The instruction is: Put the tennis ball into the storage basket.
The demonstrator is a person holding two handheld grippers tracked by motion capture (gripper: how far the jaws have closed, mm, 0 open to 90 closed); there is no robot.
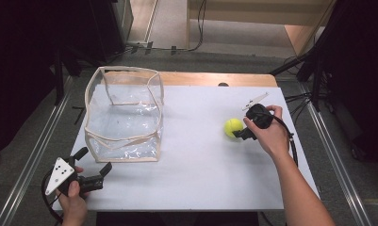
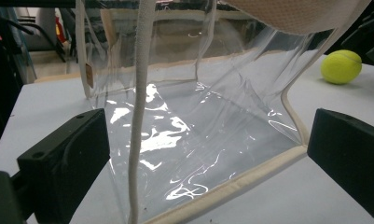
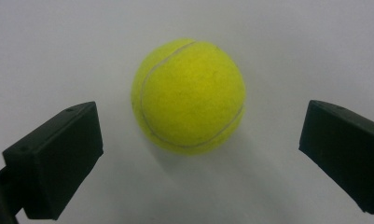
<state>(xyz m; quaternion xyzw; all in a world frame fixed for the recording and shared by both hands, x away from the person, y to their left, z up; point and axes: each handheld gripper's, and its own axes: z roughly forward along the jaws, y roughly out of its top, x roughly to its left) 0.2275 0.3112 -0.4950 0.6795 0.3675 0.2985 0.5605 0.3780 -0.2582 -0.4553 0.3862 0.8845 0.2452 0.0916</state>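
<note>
Jaws spread wide: right gripper [image 3: 201, 140] lines up w/ tennis ball [image 3: 188, 95] for pickup; left gripper [image 2: 208, 163], also released, faces clear bag [image 2: 194, 126], apparently to steady it.

On the table [image 1: 191, 165], toward its left and far half: an open-topped bag [image 1: 124, 115], standing upright. Right of the bag, well apart from it, on bare table: a ball [image 1: 233, 127]. Just right of the ball, almost at it: the right tool [image 1: 237, 135], jaws spread wide to either side of the ball [image 3: 188, 95], not touching it. Near the front left corner of the table, just in front of the bag's near left corner: the left tool [image 1: 96, 161], jaws spread, pointing at the bag [image 2: 198, 140], apart from it.
</note>
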